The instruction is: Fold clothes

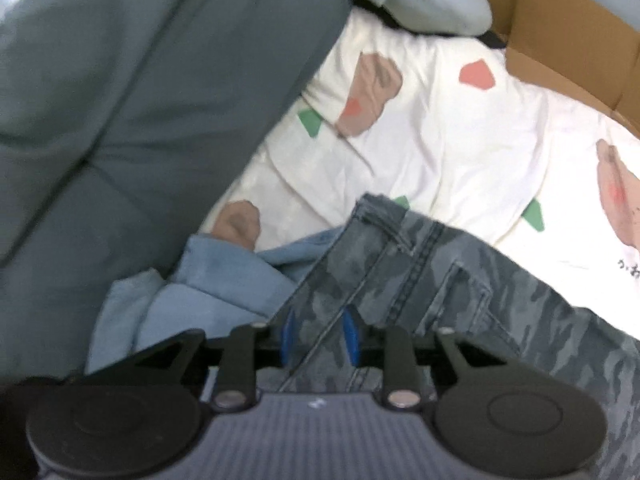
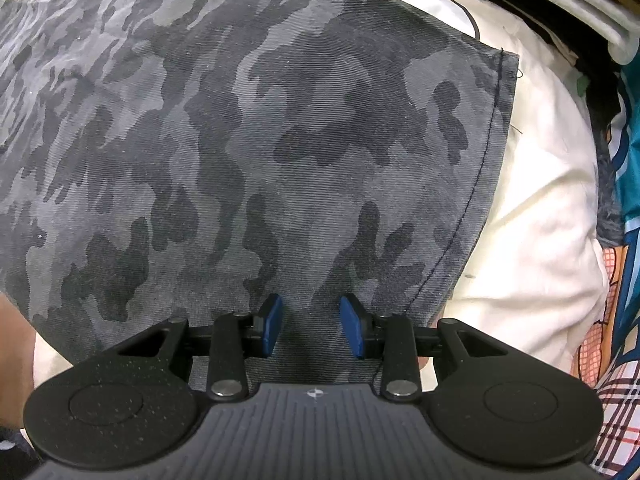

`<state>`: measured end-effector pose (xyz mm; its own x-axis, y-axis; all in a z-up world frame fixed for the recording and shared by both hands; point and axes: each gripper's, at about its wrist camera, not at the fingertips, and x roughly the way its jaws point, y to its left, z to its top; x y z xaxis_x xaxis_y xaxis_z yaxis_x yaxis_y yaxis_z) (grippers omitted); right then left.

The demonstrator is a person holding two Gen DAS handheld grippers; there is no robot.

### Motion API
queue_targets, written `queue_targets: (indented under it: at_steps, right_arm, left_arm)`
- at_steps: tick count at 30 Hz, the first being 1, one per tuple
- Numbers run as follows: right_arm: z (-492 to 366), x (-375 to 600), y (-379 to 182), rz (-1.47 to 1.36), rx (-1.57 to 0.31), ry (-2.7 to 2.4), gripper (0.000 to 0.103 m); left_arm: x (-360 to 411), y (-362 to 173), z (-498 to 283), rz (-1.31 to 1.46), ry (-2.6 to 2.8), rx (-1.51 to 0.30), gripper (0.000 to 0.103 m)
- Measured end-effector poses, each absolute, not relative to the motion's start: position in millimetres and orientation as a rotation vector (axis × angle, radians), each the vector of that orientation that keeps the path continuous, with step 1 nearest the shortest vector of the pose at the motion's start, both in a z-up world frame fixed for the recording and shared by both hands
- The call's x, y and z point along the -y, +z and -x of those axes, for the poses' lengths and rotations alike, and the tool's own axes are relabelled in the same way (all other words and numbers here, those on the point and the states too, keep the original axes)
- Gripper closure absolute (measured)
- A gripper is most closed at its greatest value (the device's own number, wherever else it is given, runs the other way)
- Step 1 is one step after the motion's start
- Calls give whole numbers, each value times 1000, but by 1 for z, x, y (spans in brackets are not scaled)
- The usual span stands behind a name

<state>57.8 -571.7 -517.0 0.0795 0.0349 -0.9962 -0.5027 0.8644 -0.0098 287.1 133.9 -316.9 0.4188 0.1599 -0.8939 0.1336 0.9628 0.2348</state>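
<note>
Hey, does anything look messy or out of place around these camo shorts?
A crumpled light blue garment lies bunched beside the grey camouflage shorts, partly under their waistband edge. A loose thread sticks out at the hem corner.

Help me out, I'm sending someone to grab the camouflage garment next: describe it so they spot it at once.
Start at the white printed sheet covering the bed, beside the grey-green cushion. Lying on it is the camouflage garment, next to a crumpled light blue garment. It alone has a dark grey blotch pattern, with stitched denim-style seams and a pocket.

Left wrist view blurred; camo trousers [image 1: 460, 280] cut off.
</note>
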Motion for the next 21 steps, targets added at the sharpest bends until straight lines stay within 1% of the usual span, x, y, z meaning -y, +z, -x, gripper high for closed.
queue_targets:
  at_steps: [3,5,11,12,15,18,21]
  right_arm:
    - [-67,563,-511,401,-1459,428,63]
    - [-74,559,-503,400,-1453,432,63]
    - [-122,534,-464,375,-1380,447,62]
    - [-133,527,-454,372,-1360,453,62]
    - [-150,533,-431,339,-1308,450,62]
    - [-160,545,-392,299,-1258,447,62]
    - [-171,548,-378,268,-1212,456,61]
  left_arm:
    - [-125,-284,-280,-325,-20,-1115,75]
    - [-122,-258,-277,-338,-38,-1087,72]
    - [-114,-183,-271,-345,-61,-1012,67]
    - [-111,-172,-268,-346,-65,-1003,65]
    - [-101,-147,-255,-365,-87,-984,54]
    - [-89,-127,-242,-369,-105,-967,49]
    - [-76,-112,-229,-369,-129,-947,39]
